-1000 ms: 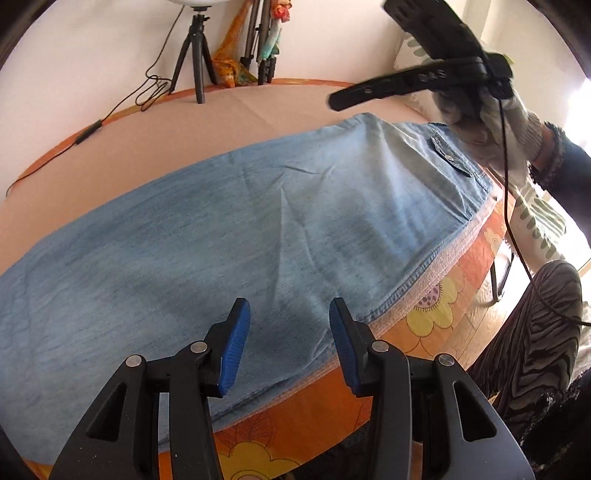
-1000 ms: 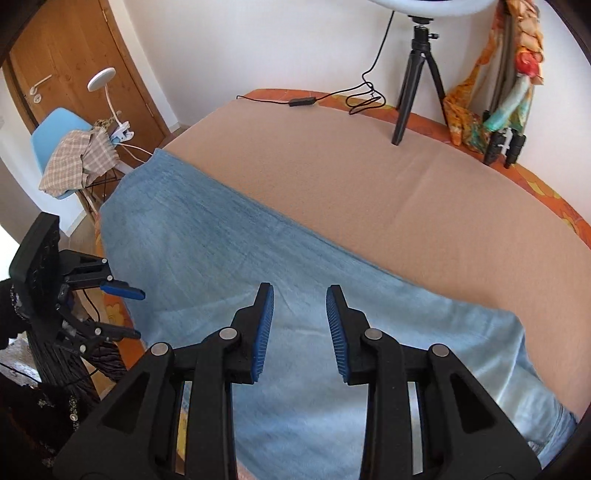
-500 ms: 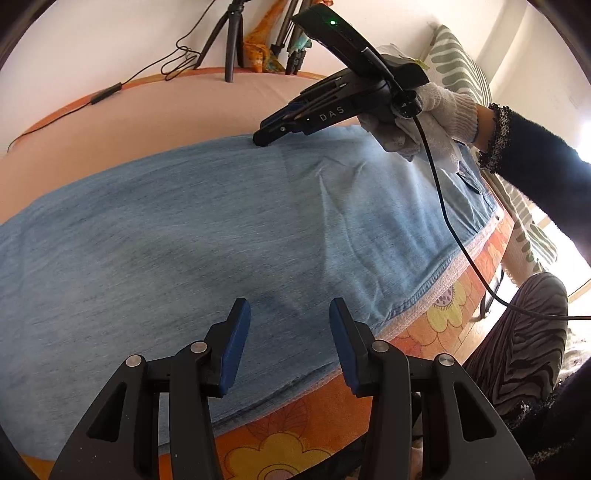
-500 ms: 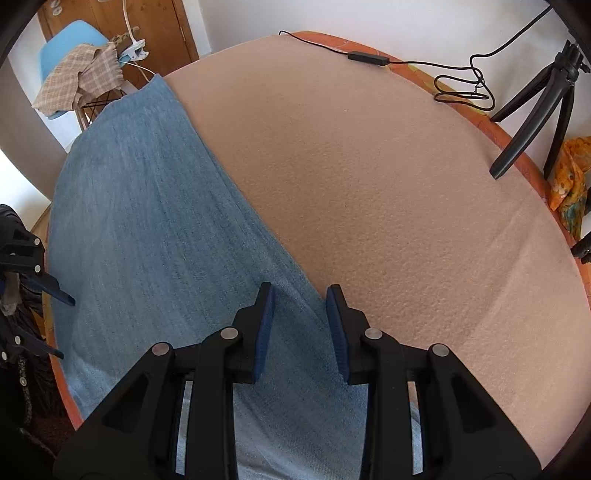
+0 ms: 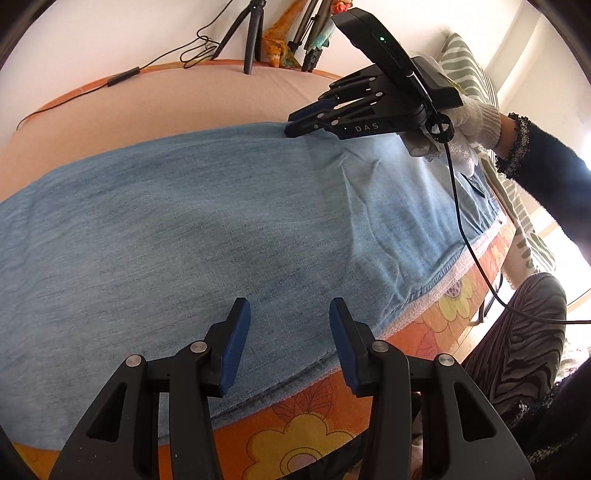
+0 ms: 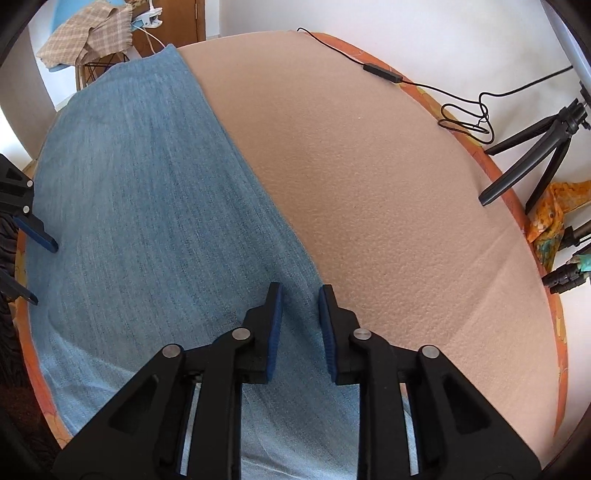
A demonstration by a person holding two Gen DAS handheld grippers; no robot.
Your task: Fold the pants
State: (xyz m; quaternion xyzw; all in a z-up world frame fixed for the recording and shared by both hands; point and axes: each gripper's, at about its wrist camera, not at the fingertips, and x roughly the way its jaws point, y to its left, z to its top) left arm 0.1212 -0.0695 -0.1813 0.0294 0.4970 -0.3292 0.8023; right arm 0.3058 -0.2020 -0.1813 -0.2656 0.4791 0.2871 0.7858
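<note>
Light blue denim pants [image 5: 221,221] lie flat along the near side of a pink-covered table [image 5: 184,99]; they also show in the right wrist view [image 6: 147,206]. My left gripper [image 5: 286,314] is open and empty, held over the pants' near hem edge. My right gripper [image 6: 298,295] is open, its jaws narrowed, with its tips down at the pants' far edge; the left wrist view shows the right gripper [image 5: 295,125] there too. The left gripper [image 6: 33,236] appears at the left rim of the right wrist view.
A black tripod [image 6: 535,158] and a cable [image 6: 461,118] stand on the table's far side. Colourful cloth [image 6: 554,218] hangs by the wall. A chair with a checked cloth [image 6: 88,33] stands past the table's end. An orange flowered cover [image 5: 314,435] edges the table.
My right gripper came down from above the waist end to the pants' far edge, and its jaws narrowed slightly. My left gripper stayed open near the near edge.
</note>
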